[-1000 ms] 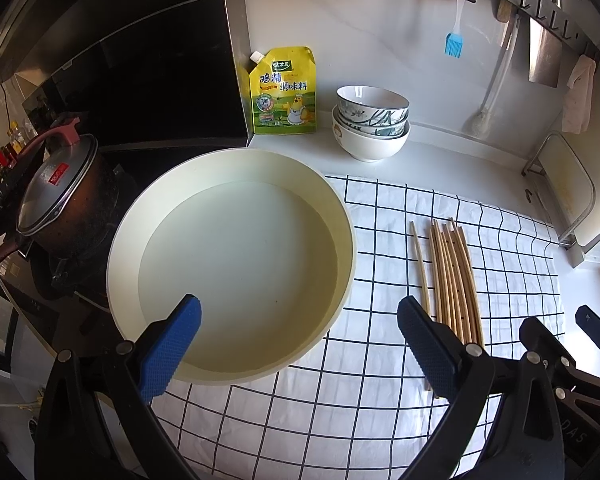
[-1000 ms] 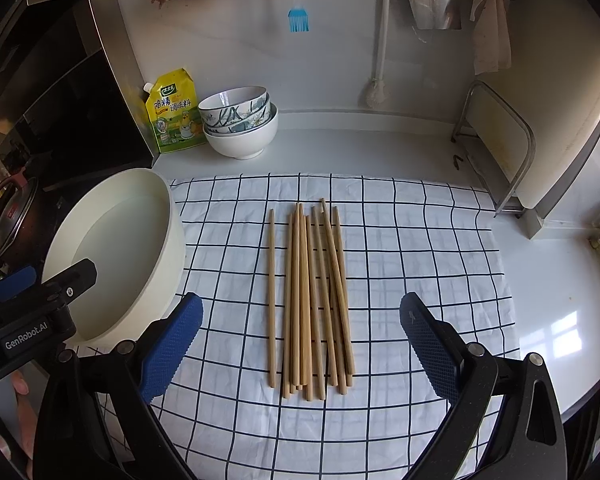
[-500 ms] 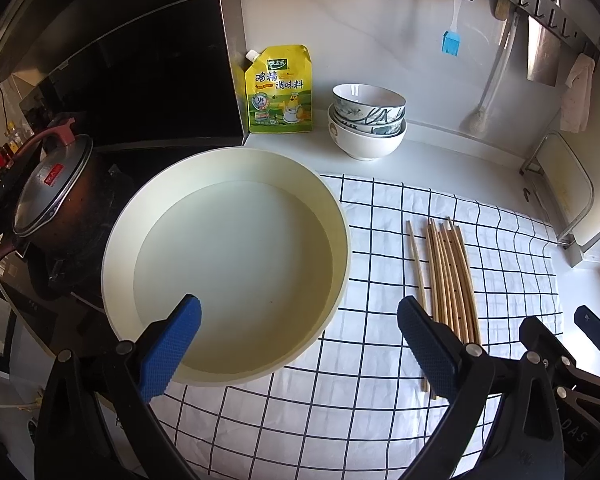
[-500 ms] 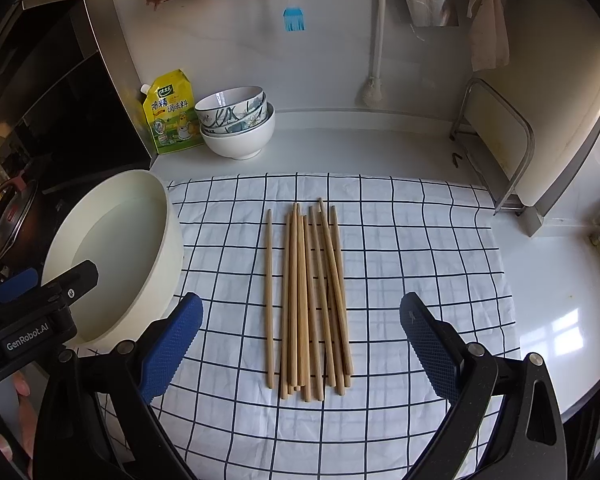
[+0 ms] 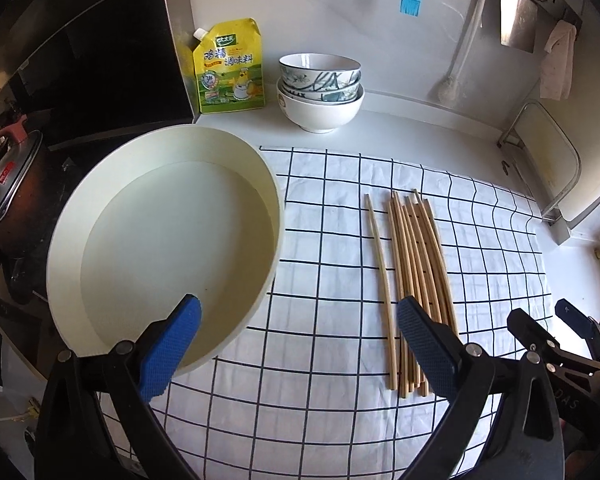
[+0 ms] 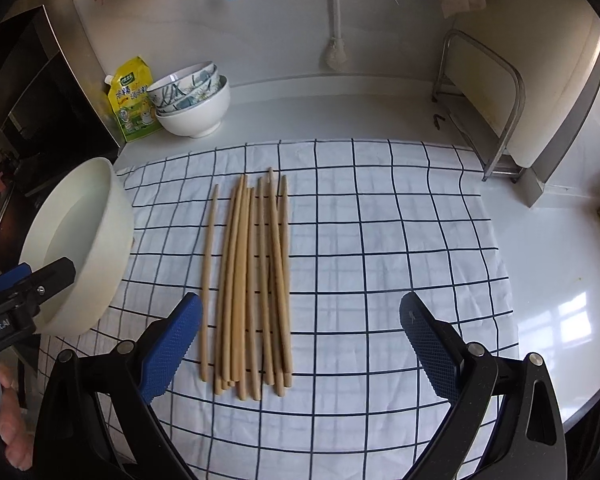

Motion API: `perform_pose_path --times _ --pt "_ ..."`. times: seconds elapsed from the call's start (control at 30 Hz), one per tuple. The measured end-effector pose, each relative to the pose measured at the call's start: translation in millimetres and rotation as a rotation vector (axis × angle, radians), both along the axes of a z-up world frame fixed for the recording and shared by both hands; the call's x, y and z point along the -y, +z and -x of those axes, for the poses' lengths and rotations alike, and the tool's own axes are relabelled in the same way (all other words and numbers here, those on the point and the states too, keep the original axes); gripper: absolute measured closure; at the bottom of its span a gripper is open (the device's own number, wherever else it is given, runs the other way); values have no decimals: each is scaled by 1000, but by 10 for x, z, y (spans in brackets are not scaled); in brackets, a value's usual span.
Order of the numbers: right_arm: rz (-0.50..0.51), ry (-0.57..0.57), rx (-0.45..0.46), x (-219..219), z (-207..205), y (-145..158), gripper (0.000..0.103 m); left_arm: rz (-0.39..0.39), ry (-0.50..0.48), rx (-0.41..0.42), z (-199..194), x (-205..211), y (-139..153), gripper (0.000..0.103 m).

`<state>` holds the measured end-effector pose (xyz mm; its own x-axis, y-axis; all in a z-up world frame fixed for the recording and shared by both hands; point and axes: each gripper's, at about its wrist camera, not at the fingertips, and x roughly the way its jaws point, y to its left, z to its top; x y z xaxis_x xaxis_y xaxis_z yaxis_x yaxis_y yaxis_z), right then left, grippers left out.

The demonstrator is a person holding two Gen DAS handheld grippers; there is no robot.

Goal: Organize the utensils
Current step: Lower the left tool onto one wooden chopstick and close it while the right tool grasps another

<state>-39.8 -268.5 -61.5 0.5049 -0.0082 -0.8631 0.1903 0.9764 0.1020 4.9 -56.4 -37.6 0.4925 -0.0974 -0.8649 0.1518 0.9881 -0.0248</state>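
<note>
Both grippers, left gripper (image 5: 298, 344) and right gripper (image 6: 300, 342), spread, empty; chopsticks (image 6: 252, 280) mid-cloth (image 6: 400, 220), pan (image 5: 160, 248) overhanging cloth's left edge.

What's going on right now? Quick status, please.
Left tool and right tool open, empty. Chopsticks lie bundled on the checked cloth, untouched. Big cream basin beside them, nothing in the way.

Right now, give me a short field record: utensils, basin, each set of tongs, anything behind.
utensils: bundle of light wooden chopsticks lying on the white checked cloth, one stick slightly apart on the basin side
basin: round cream basin, nothing in it, beside the chopsticks
left tongs: open, holding nothing
right tongs: open, holding nothing
behind: stacked white bowls, yellow seasoning pouch
</note>
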Motion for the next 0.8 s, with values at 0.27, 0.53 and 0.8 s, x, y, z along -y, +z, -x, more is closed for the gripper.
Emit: perform_pose_path --times 0.27,0.53,0.8 --pt "12 -15 -28 273 -186 -514 9 -36 -54 -38 -55 386 -451 6" --pt "50 27 -59 297 -419 -851 9 -19 -33 -59 -110 464 -772 6" --pt "64 43 -68 285 -543 -972 9 -31 6 -72 -195 447 -941 6"
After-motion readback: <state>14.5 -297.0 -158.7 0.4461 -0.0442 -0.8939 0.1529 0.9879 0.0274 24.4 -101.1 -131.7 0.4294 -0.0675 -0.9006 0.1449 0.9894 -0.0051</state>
